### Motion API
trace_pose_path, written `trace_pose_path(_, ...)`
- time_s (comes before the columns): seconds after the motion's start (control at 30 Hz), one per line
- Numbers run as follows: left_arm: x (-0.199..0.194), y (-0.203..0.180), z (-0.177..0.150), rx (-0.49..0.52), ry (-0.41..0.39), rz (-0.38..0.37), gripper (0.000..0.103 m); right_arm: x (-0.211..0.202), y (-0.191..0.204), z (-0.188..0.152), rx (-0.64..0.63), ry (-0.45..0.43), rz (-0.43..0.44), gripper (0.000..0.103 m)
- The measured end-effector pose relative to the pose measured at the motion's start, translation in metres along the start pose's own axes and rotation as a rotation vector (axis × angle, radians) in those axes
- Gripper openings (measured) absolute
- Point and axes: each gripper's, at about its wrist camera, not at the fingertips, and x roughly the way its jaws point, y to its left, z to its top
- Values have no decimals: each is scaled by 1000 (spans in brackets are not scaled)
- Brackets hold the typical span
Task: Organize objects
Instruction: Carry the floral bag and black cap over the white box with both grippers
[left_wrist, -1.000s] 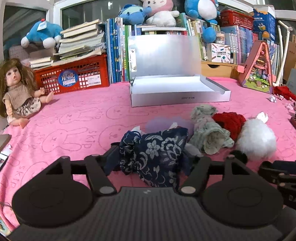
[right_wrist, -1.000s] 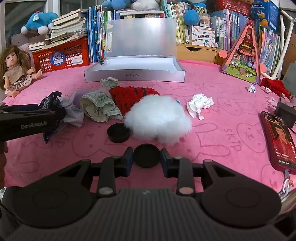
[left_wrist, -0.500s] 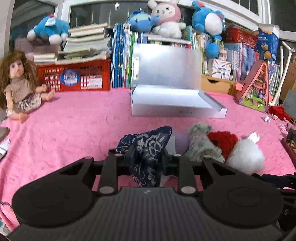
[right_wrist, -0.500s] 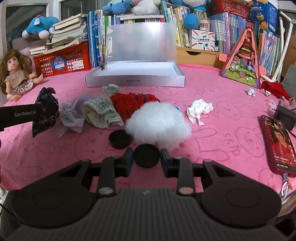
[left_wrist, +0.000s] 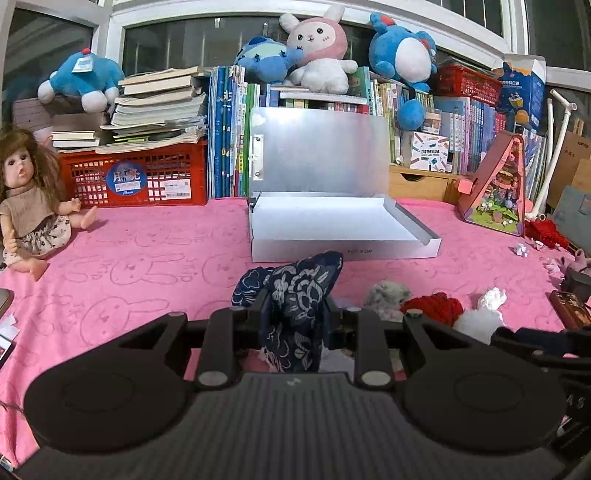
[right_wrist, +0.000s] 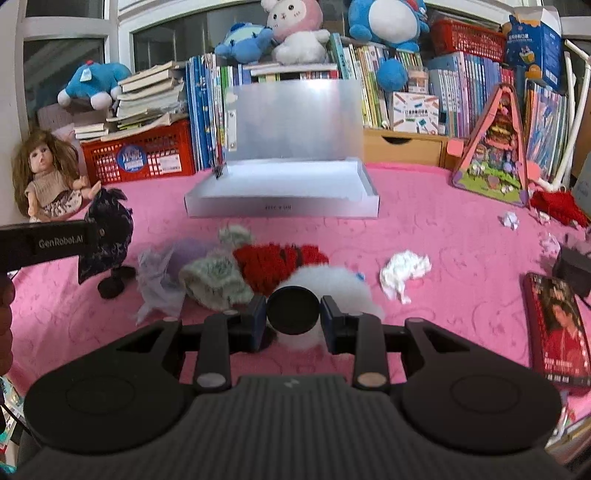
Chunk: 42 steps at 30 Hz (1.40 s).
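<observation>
Left gripper (left_wrist: 295, 314) jaws pinch the navy floral cloth (left_wrist: 299, 295), right gripper (right_wrist: 293, 319) jaws grip a black disc (right_wrist: 293, 311), probably a lid, both above the pink surface (right_wrist: 443, 236).

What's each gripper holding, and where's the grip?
Left gripper: navy floral cloth, pinched around its bunched middle. Right gripper: black round lid, clamped across opposite edges.
</observation>
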Motion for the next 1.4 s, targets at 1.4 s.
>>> trace_pose_path(1.4,161,8,153,-75,148,-91,31,127,-94,171,156,126,74,36)
